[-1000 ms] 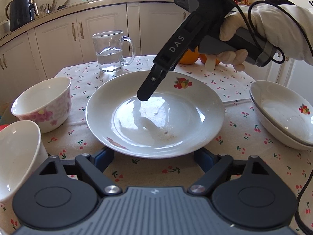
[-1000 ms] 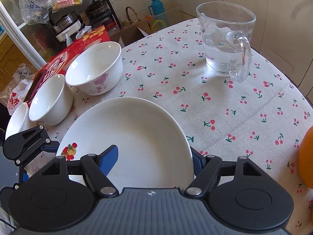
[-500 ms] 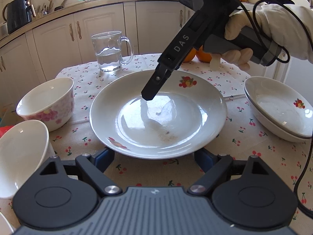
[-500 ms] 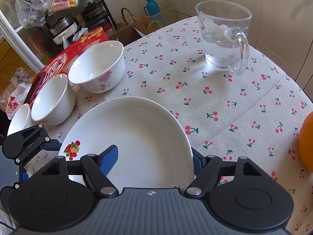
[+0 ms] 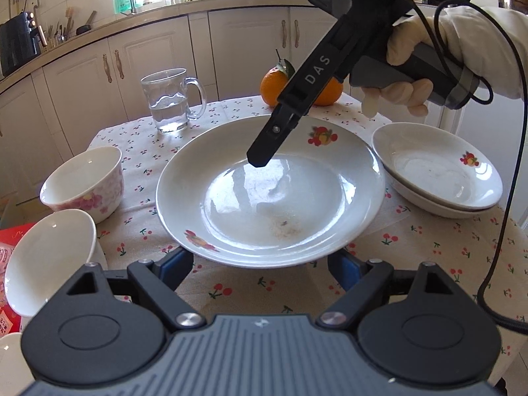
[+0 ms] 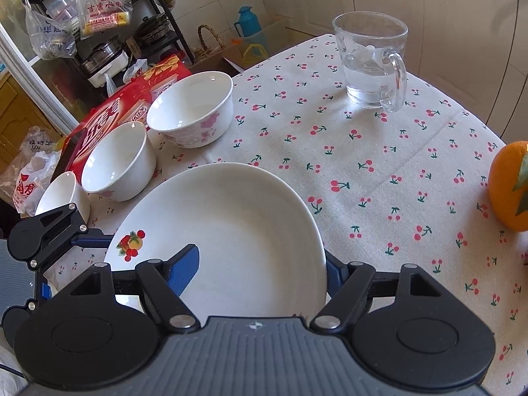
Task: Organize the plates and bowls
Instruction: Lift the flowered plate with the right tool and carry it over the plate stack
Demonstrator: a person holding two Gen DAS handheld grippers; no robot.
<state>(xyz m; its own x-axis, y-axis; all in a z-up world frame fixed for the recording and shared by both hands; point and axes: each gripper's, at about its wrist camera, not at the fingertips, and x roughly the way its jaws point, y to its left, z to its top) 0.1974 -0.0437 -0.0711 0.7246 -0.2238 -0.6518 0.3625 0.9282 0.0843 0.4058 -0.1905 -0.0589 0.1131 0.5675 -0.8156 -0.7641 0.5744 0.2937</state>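
Note:
A large white plate with fruit prints [image 5: 270, 194] is held up off the table. My left gripper [image 5: 260, 260] sits wide open, with the plate's near rim between its blue pads. My right gripper [image 6: 262, 267] holds the plate's far rim; one finger [image 5: 264, 151] lies over the plate's inside, the other is hidden under it. The plate also shows in the right wrist view [image 6: 231, 231]. Two stacked shallow plates [image 5: 439, 171] sit at the right. A pink-flowered bowl [image 5: 84, 184] and a plain white bowl [image 5: 49, 260] stand at the left.
A glass mug of water [image 5: 170, 99] and oranges [image 5: 274, 87] stand at the table's far side. A red box [image 6: 109, 118] lies beside the bowls at the table's edge. A small third bowl [image 6: 59, 194] sits by it. Kitchen cabinets [image 5: 132, 62] lie behind.
The large plate has risen off the table and moved a little to the right with both grippers. The stacked plates, bowls and mug have not moved.

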